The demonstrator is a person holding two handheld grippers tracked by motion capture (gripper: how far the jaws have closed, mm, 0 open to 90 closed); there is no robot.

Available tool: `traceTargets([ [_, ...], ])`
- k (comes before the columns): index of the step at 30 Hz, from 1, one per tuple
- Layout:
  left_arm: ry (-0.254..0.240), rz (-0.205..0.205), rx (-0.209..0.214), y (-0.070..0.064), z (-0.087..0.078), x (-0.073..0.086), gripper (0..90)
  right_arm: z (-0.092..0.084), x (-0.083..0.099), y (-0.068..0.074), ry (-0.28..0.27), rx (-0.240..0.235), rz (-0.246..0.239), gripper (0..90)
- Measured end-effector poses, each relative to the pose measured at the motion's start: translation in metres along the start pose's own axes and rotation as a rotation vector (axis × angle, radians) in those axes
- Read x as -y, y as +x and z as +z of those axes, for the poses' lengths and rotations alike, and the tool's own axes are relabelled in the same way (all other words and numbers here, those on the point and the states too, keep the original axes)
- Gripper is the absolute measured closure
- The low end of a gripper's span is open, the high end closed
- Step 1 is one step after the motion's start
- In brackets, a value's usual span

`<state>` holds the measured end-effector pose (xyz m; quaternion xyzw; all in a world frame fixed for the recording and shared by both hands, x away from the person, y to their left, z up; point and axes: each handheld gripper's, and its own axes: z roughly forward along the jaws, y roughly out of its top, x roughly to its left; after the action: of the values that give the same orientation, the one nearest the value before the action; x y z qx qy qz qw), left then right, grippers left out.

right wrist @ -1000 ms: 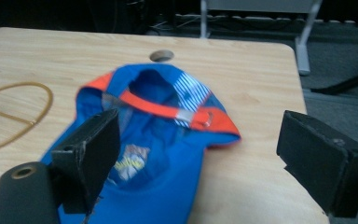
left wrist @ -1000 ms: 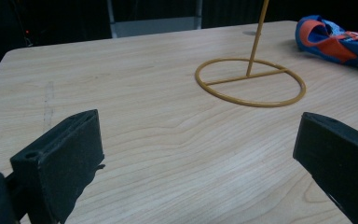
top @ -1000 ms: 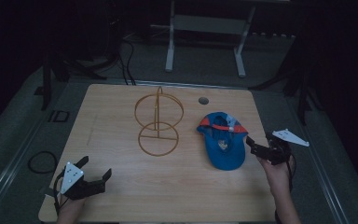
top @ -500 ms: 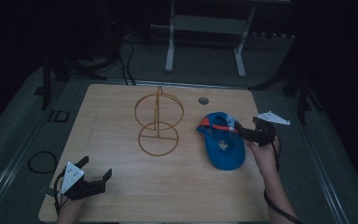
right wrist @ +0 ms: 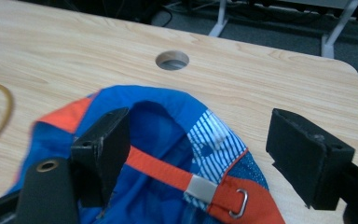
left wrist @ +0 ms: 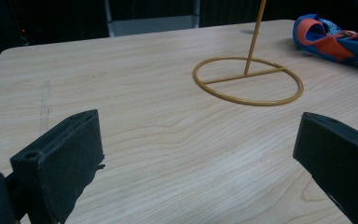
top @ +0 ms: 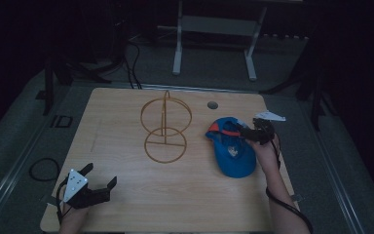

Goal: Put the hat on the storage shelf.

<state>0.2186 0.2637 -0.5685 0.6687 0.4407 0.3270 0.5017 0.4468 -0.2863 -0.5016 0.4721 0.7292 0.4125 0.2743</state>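
A blue cap (top: pixel 233 148) with orange panels lies upside down on the right half of the wooden table (top: pixel 126 195). My right gripper (top: pixel 247 132) is open at the cap's back rim. In the right gripper view my right gripper (right wrist: pixel 200 156) has one jaw inside the cap (right wrist: pixel 168 116), over the orange strap (right wrist: pixel 163 170) with its metal buckle; the other jaw is outside, above bare wood. A gold wire stand (top: pixel 165 129) rises at the table's middle. My left gripper (top: pixel 96 187) rests open near the front left corner, with nothing between its fingers (left wrist: pixel 58 161).
A round cable hole (top: pixel 213 105) is cut in the table behind the cap. The stand's ring base (left wrist: pixel 248 81) lies ahead of the left gripper, with the cap (left wrist: pixel 335 39) beyond it. A metal frame (top: pixel 214 29) stands on the dark floor past the table.
My right gripper has moved from the cap's right side, forward and left, onto its back rim, one jaw now inside. The left gripper has hardly shifted.
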Motion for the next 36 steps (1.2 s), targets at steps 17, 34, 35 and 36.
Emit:
traceTargets([
  [17,0.007,0.0,0.007,-0.001,0.0,0.001,1.8,0.044,0.009,-0.015,0.106,0.016,0.038,28.1],
  [34,0.004,-0.011,0.006,0.0,0.0,0.001,1.8,0.074,0.022,-0.021,0.252,-0.023,0.009,33.6],
  [35,0.005,-0.011,0.006,0.0,0.0,0.001,1.8,0.074,0.022,-0.019,0.252,-0.023,-0.006,35.8],
  [36,0.005,-0.011,0.005,0.0,0.0,0.001,1.8,0.074,0.021,-0.017,0.255,-0.019,-0.022,38.6],
])
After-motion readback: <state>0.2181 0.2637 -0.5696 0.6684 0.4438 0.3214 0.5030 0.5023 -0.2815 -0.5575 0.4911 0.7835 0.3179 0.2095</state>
